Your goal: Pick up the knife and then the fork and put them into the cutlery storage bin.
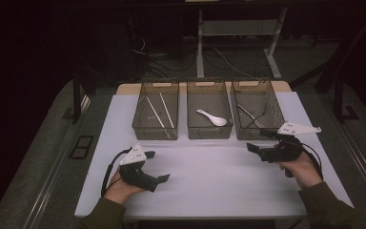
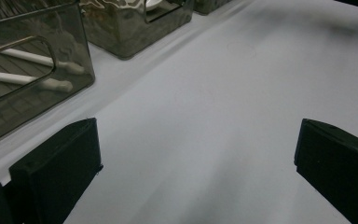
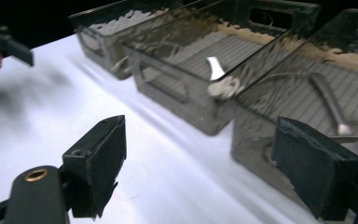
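Three see-through bins sit in a row at the far side of my white table (image 1: 209, 176). The left bin (image 1: 156, 110) has two long white sticks (image 1: 160, 113) in it. They look like chopsticks, but the dim light makes it hard for me to be sure. The middle bin (image 1: 208, 109) holds a white spoon (image 1: 211, 118). In the right gripper view the spoon (image 3: 219, 79) is half hidden behind the shiny bin wall. The right bin (image 1: 257, 109) holds thin metal pieces (image 1: 249, 114), and I cannot tell what they are. The room behind the table is too dark to make out.

My left gripper (image 1: 158, 167) sits low over the near left part of the table. A hand (image 1: 120, 188) in a dark green sleeve holds it, and it points toward the right. Its jaws are wide apart with nothing between them. In the left gripper view I see bare table between the two black jaws, and the left bin (image 2: 23, 74) is cut off at the edge.

My right gripper (image 1: 259, 140) is just in front of the right bin, close to its near wall. The other hand (image 1: 302, 169) holds it, pointing left and a little away from me. Its jaws are spread too and hold nothing. In the right gripper view the right bin (image 3: 317, 93) is just beyond the jaws.
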A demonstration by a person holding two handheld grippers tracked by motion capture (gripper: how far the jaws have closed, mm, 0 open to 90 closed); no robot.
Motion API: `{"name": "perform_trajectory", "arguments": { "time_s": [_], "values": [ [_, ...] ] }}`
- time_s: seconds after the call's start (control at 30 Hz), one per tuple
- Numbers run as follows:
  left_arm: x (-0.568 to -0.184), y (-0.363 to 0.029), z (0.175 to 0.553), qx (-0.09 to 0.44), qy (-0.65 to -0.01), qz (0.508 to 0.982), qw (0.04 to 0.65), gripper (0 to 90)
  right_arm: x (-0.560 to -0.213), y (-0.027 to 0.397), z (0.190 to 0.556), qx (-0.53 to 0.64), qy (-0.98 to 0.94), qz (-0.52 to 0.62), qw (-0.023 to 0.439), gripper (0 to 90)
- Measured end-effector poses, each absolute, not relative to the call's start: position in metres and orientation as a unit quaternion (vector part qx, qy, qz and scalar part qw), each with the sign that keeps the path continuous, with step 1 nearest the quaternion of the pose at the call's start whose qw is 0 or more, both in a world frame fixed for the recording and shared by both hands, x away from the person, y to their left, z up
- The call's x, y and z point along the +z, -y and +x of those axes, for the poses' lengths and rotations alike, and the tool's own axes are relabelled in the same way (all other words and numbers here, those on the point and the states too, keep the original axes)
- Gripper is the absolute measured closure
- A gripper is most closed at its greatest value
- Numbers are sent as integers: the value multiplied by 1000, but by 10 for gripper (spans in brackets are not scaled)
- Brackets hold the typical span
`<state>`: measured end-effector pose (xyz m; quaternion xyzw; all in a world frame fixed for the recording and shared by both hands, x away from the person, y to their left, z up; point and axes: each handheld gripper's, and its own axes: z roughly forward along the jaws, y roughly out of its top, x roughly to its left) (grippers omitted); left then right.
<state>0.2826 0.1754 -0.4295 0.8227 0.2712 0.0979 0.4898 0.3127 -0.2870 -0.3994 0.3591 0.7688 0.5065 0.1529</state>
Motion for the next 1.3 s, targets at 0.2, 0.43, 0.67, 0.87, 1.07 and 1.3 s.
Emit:
{"name": "perform_trajectory", "arguments": {
  "time_s": [0.2,0.43,0.67,0.87,1.07,1.3],
  "values": [
    [-429,-175,281,98,-268,824,490,0,-411,286,296,512,-768,357,144,166],
    [-427,-174,278,97,-264,825,490,0,-425,287,280,507,-775,354,131,166],
    [-427,-175,277,97,-264,824,492,0,-429,291,269,508,-777,349,128,166],
    [-427,-175,277,98,-267,823,491,0,-433,296,261,507,-779,345,130,166],
    [-427,-173,277,97,-267,825,489,0,-438,300,258,501,-782,348,128,166],
    [-427,-173,277,96,-266,825,489,0,-438,301,257,503,-780,349,129,165]
  ]
}}
